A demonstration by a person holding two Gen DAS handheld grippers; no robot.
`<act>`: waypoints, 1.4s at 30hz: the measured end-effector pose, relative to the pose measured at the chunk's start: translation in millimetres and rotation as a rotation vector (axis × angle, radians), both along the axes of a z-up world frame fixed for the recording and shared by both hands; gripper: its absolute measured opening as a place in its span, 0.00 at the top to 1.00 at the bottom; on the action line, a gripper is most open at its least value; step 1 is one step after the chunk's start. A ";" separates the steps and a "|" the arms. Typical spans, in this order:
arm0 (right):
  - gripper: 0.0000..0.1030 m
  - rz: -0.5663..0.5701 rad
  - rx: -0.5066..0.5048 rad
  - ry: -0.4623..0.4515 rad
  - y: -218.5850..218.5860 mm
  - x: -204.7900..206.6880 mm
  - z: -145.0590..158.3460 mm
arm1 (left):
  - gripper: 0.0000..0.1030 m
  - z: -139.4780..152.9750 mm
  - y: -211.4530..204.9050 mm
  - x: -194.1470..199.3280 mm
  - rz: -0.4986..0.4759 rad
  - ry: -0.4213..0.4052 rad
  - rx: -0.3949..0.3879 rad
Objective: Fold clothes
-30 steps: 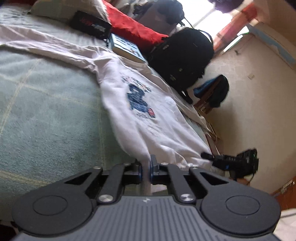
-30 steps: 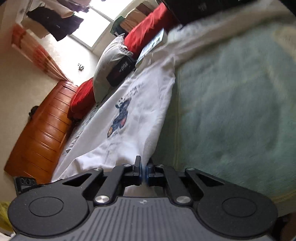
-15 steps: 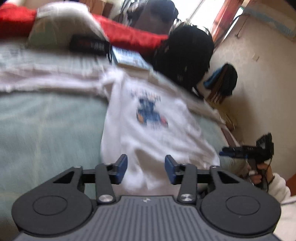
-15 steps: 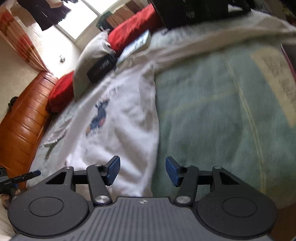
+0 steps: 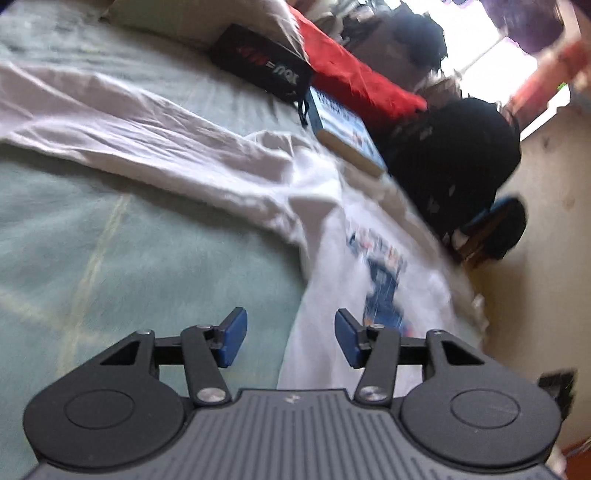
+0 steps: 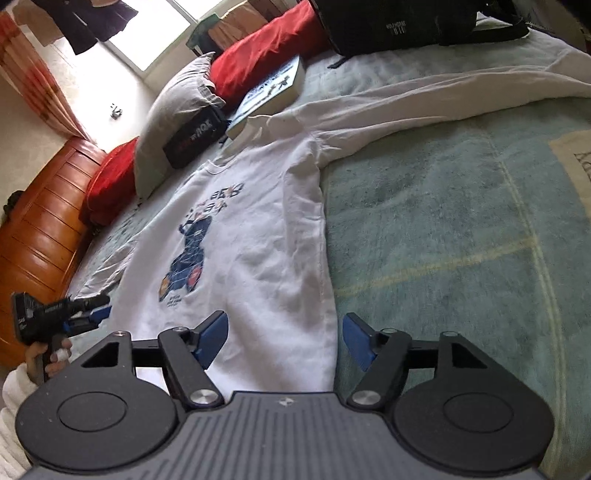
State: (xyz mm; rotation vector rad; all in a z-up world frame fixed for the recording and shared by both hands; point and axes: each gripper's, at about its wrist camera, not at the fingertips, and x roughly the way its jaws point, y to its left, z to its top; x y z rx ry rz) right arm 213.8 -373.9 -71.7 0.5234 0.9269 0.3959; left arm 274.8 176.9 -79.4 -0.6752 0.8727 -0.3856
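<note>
Both tongs are wide apart right now and gripping nothing. Left gripper [image 5: 290, 338] has just been opening, blue pads [image 5: 232, 338] spread, and the only thing between them is the side edge of the white sweatshirt [image 5: 373, 258] lying flat underneath, not pinched. Right gripper [image 6: 282, 341] has also just been opening, even wider; the bottom corner of the sweatshirt [image 6: 258, 236] sits under the gap with the pads clear of the cloth on both sides.

The sweatshirt itself is spread out front-up on the green bedspread [image 6: 461, 221], blue bear-ish print [image 6: 188, 254] showing, hem nearest the grippers, collar toward the pillows. One long sleeve [image 6: 424, 96] stretches straight out across the bed. In the left view that sleeve [image 5: 129, 122] looks rumpled and the whole shot is pretty blurry.

In the right view you can see the left gripper [image 6: 101, 313] off at the far side of the hem, with the person's hand [image 6: 44, 360] on its handle and a white fuzzy cuff behind it.

Up at the head of the bed: grey pillow [image 6: 177, 110], red pillows [image 6: 266, 62], a black pouch [image 6: 194, 138] with red lettering, a book [image 6: 273, 92] just beside the collar, and a black backpack [image 6: 399, 26] near the sleeve. Orange wooden headboard [image 6: 44, 221] off to the side.
</note>
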 end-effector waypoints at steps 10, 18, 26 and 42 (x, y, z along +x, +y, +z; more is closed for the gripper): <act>0.29 -0.030 -0.007 0.005 4.0 43.8 -7.9 | 0.61 -36.4 -2.2 67.8 0.088 0.016 -0.158; 0.29 -0.038 -0.019 -0.005 7.2 52.6 -5.1 | 0.94 -15.3 -10.9 74.8 0.142 -0.056 0.055; 0.29 -0.040 -0.039 -0.010 6.5 48.3 -3.9 | 0.95 21.4 -8.8 88.2 0.140 -0.135 0.254; 0.29 -0.046 0.006 -0.035 -9.1 77.0 0.5 | 0.72 46.9 -48.4 7.4 -0.089 -0.216 0.561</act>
